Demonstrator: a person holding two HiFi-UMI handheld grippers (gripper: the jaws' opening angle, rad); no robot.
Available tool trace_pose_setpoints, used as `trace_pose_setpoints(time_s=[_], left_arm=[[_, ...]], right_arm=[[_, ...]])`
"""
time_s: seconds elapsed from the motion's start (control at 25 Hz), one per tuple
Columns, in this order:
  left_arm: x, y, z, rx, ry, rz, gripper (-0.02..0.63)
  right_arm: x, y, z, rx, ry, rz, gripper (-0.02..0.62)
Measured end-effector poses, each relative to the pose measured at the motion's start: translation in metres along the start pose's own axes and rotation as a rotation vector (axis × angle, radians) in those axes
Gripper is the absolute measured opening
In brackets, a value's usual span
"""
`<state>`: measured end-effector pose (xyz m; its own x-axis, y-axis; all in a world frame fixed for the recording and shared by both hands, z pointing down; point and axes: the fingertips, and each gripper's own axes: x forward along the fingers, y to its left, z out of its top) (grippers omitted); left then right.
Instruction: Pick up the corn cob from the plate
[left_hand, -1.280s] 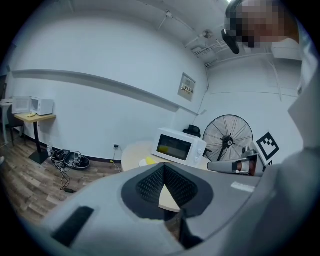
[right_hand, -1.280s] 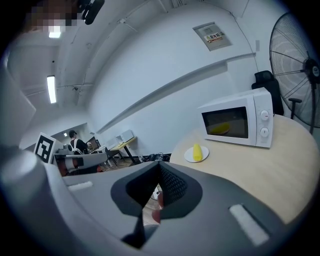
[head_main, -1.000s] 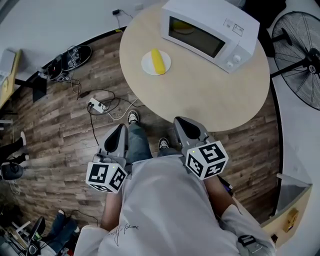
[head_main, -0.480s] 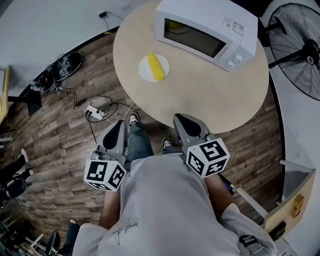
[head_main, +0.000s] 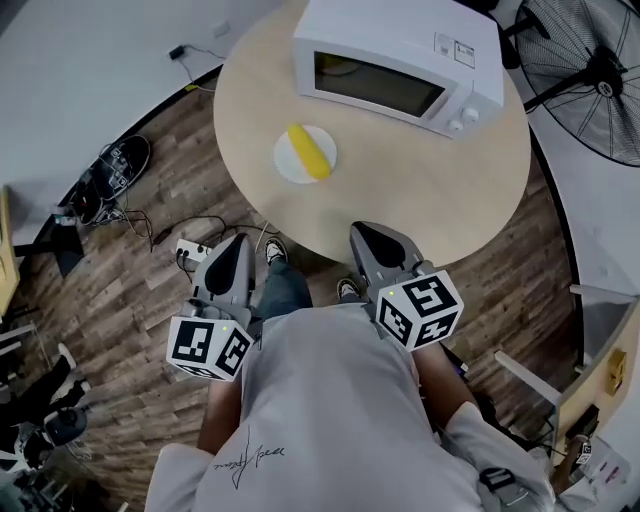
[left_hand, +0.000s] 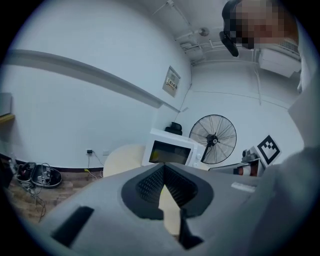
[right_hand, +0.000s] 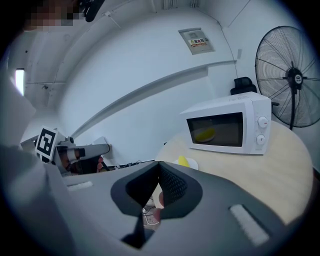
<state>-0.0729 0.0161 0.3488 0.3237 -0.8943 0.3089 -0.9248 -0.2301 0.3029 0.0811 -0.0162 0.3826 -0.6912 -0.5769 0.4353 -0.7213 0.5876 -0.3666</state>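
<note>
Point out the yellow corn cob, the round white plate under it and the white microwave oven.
yellow corn cob (head_main: 312, 153): head view, middle of the cob.
round white plate (head_main: 289, 167): head view, bare rim left of the cob.
white microwave oven (head_main: 400, 35): head view, its top panel.

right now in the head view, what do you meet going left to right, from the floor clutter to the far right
shoes on the floor → white power strip → plate with the corn cob → microwave → fan
</note>
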Motion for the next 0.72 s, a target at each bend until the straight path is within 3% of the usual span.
trace_pose_setpoints(time_s=[0.36, 0.72], left_arm=[[0.013, 0.047, 0.032, 0.015, 0.024, -0.127, 0.000], [0.012, 0.098, 0.046, 0.028, 0.048, -0.211, 0.000]], right_arm=[[0.038, 0.018, 0.011, 0.108, -0.012, -0.088, 0.014], [0.068, 0.040, 0.028, 0.114, -0.049, -0.181, 0.015]])
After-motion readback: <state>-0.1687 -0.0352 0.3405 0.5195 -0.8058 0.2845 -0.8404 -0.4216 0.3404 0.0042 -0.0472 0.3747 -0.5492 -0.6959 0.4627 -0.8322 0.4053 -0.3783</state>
